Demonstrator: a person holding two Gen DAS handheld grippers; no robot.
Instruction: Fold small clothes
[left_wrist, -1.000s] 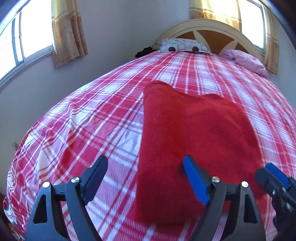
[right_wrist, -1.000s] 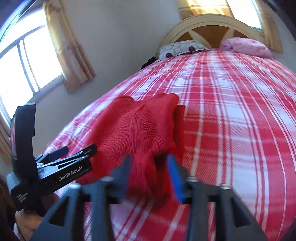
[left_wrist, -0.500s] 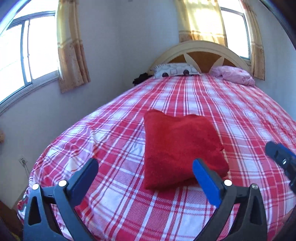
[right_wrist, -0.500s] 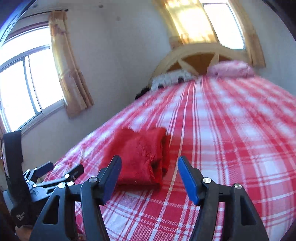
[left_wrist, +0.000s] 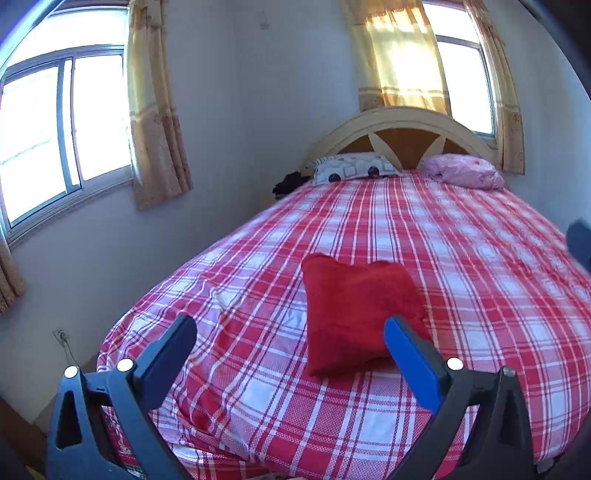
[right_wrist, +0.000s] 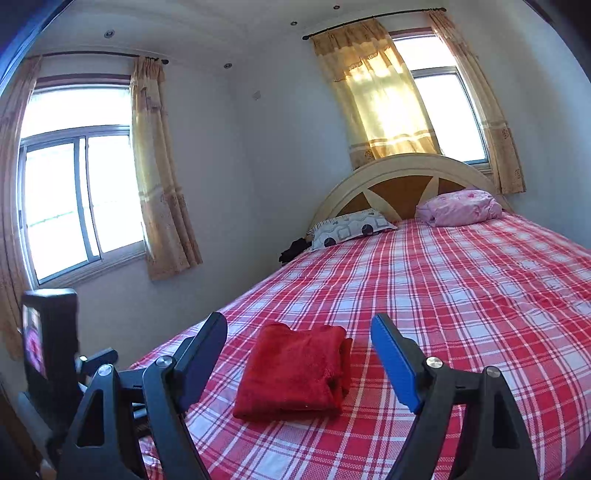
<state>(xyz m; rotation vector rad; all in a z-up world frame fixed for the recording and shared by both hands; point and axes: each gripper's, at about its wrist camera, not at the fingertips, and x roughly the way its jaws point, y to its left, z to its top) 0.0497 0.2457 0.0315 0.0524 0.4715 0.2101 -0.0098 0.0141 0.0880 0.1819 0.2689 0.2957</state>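
A folded red knit garment (left_wrist: 360, 314) lies flat on the red-and-white plaid bed (left_wrist: 461, 258), near the foot end; it also shows in the right wrist view (right_wrist: 295, 373). My left gripper (left_wrist: 291, 350) is open and empty, held back above the bed's foot edge, apart from the garment. My right gripper (right_wrist: 301, 354) is open and empty, also raised and apart from the garment. The left gripper's body shows at the left edge of the right wrist view (right_wrist: 51, 354).
A patterned pillow (left_wrist: 352, 168) and a pink pillow (left_wrist: 461, 171) lie at the wooden headboard (left_wrist: 400, 133). A dark item (left_wrist: 290, 182) sits at the bed's far left corner. Walls with curtained windows (left_wrist: 66, 122) stand left and behind.
Both grippers have pulled back and up from the garment. The right gripper, earlier closing on the garment's edge, has opened and let it go. The garment now lies folded on the bed.
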